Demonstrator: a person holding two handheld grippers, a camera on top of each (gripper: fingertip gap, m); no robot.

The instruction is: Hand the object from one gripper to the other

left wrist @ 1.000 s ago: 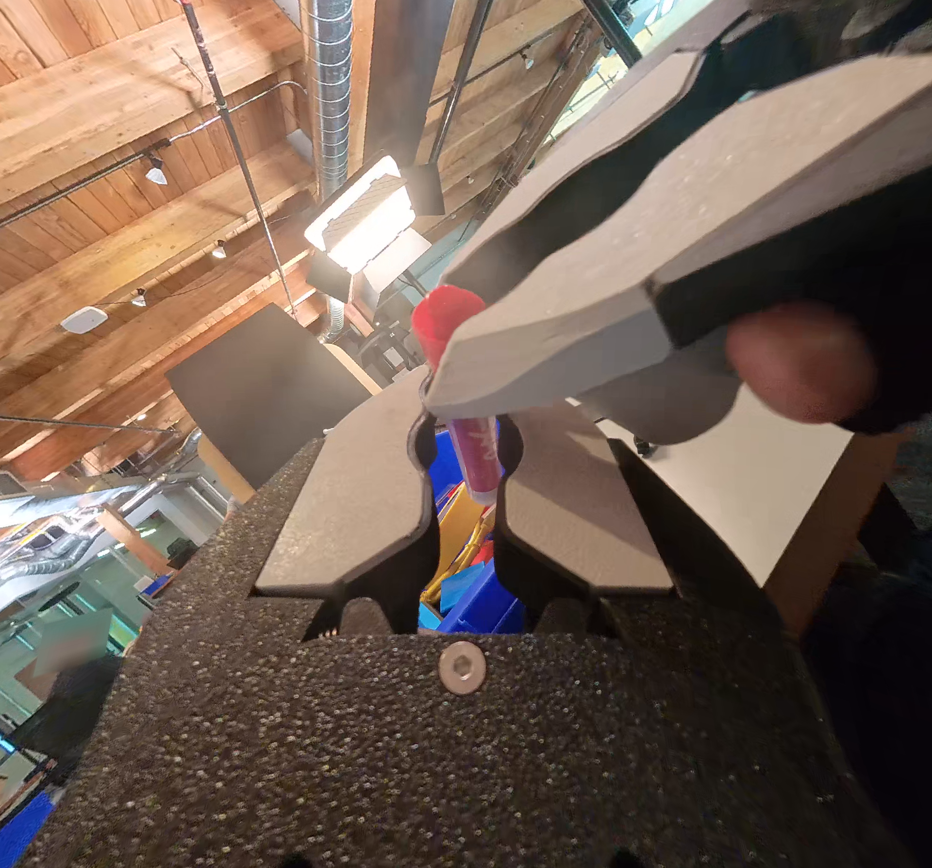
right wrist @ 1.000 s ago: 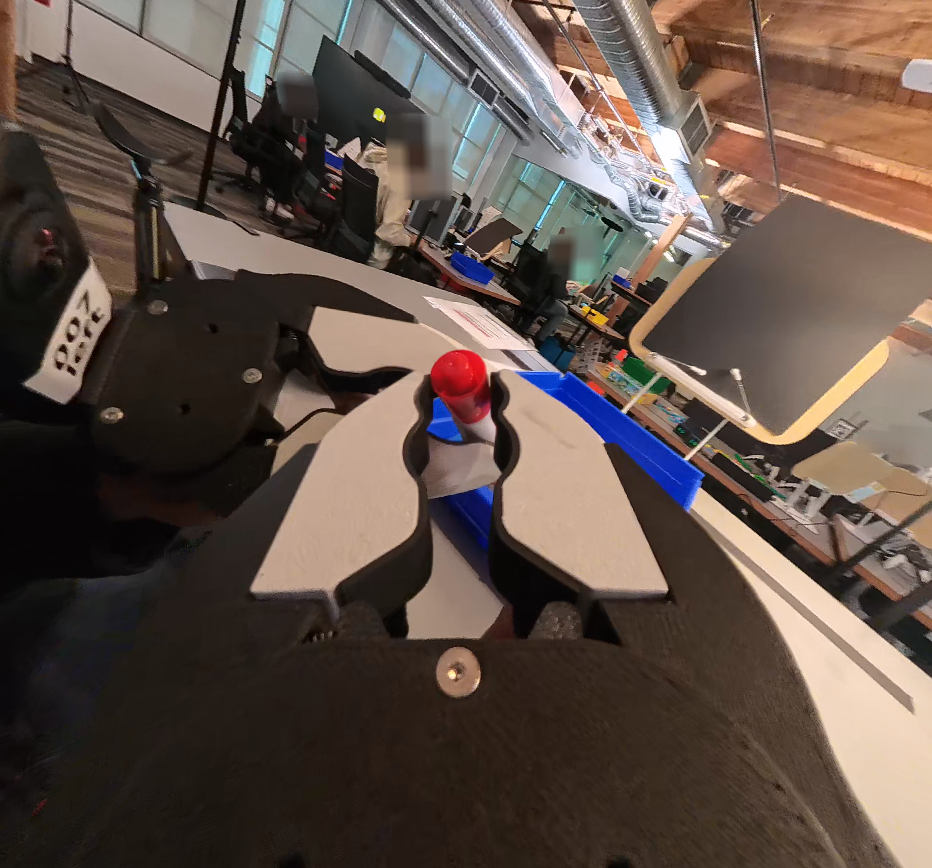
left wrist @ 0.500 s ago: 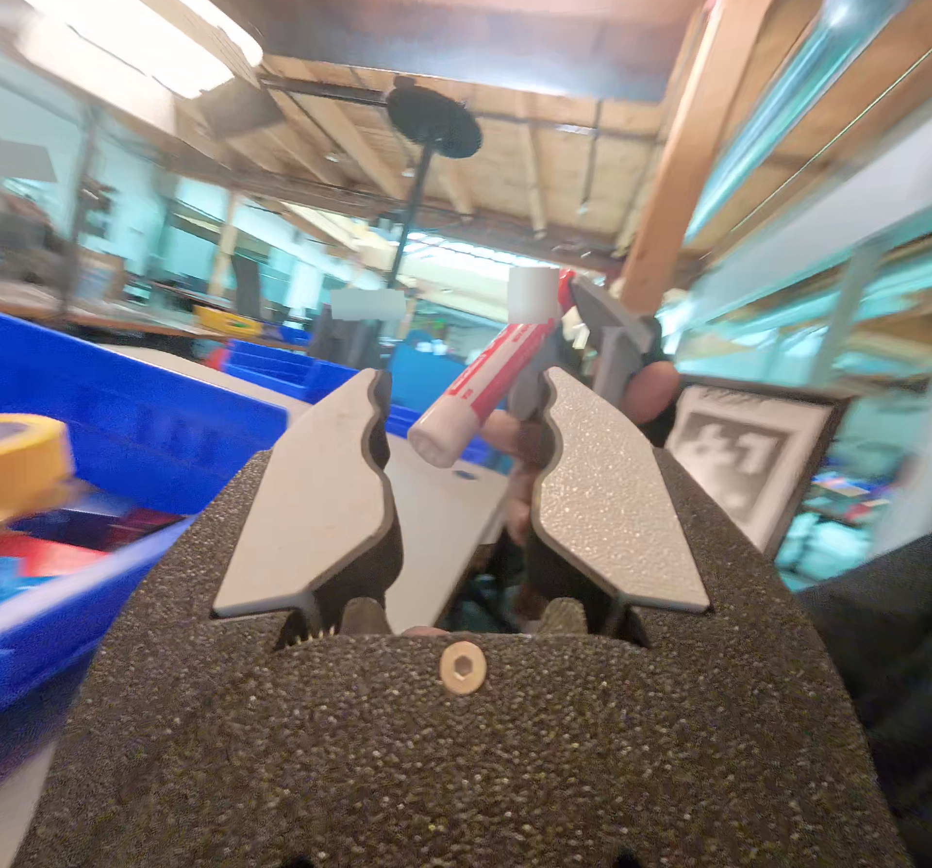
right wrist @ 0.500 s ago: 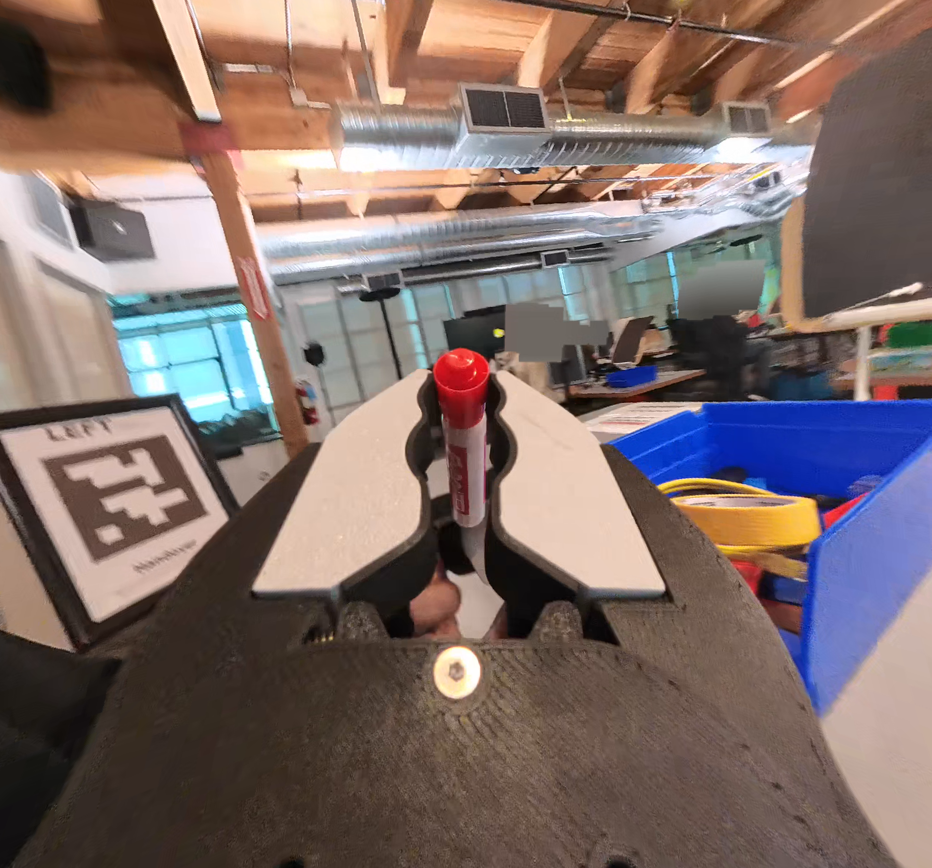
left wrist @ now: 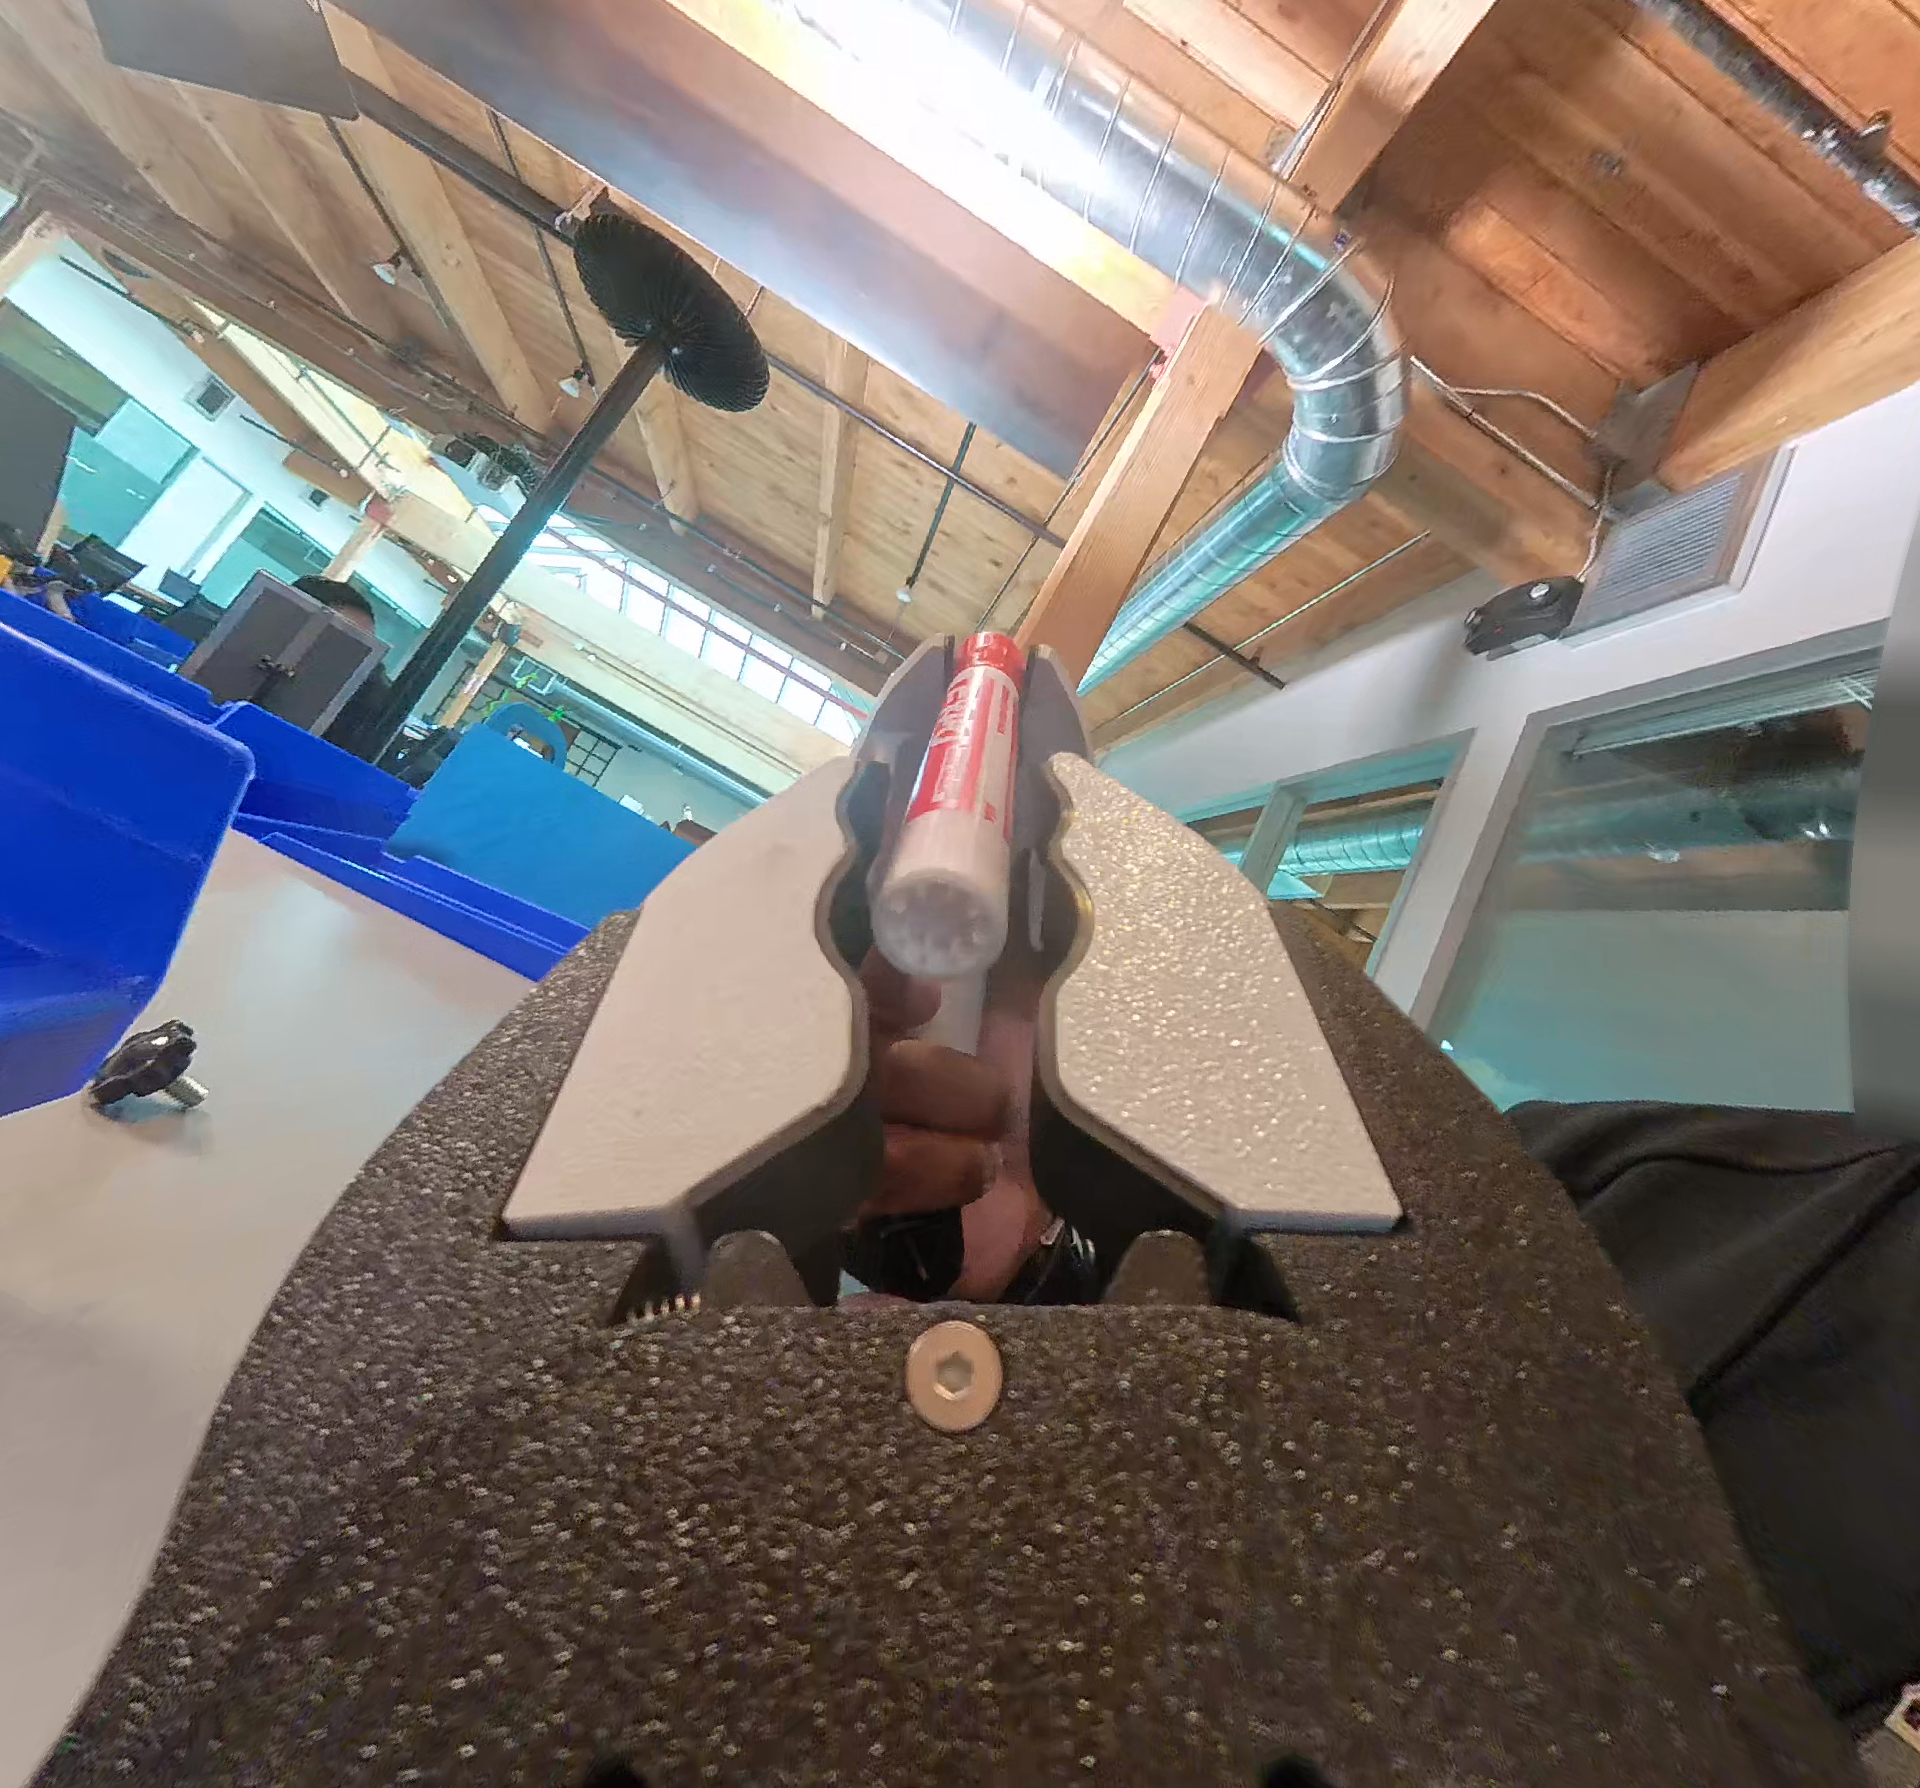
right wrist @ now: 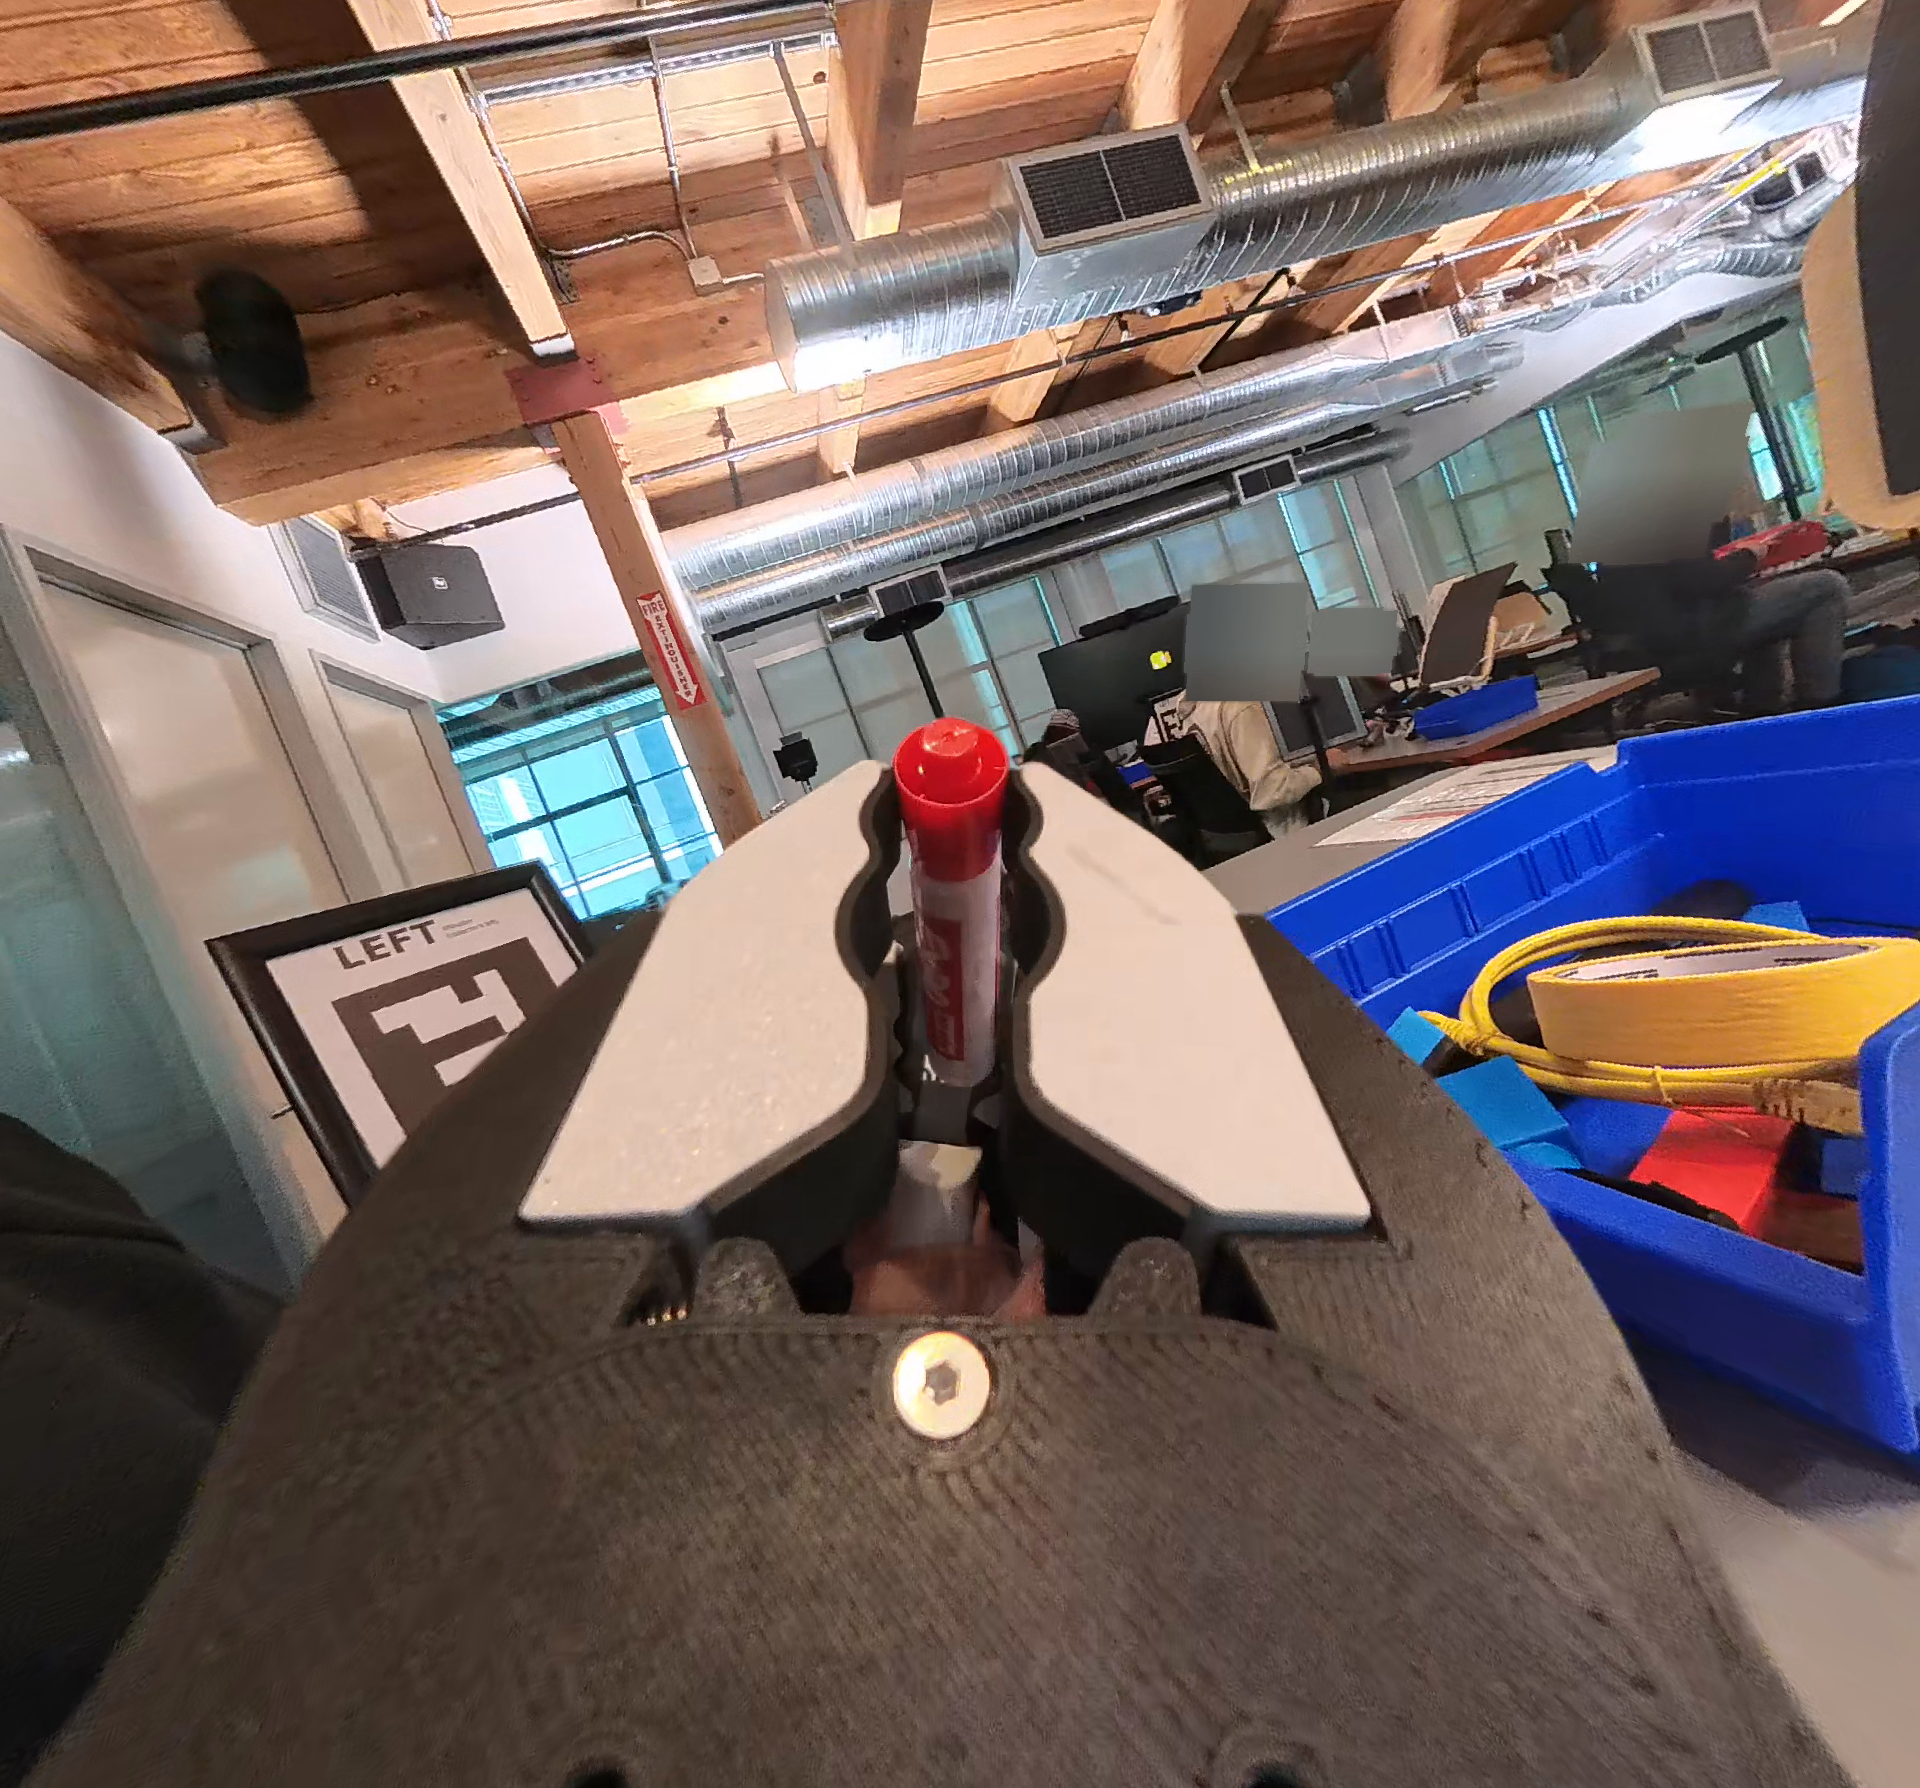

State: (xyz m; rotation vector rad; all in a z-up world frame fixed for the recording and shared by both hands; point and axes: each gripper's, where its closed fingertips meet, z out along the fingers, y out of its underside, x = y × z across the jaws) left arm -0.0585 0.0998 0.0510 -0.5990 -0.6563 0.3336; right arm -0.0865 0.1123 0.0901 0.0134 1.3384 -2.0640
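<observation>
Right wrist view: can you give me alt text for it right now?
The right gripper has its fingers shut on a red-capped marker, cap pointing away from the camera. A blue bin at right holds yellow tape and a yellow cable.

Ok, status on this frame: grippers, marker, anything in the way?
Right gripper shut on red marker, cap end. Left gripper open, fingers flanking its white end, no clear contact. Nothing blocking the handover.

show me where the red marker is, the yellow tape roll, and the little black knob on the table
red marker (right wrist: pixel 951 917): right wrist view, on its barrel below the cap.
yellow tape roll (right wrist: pixel 1714 1006): right wrist view, on its outer band.
black knob (left wrist: pixel 145 1076): left wrist view, on its head.
</observation>
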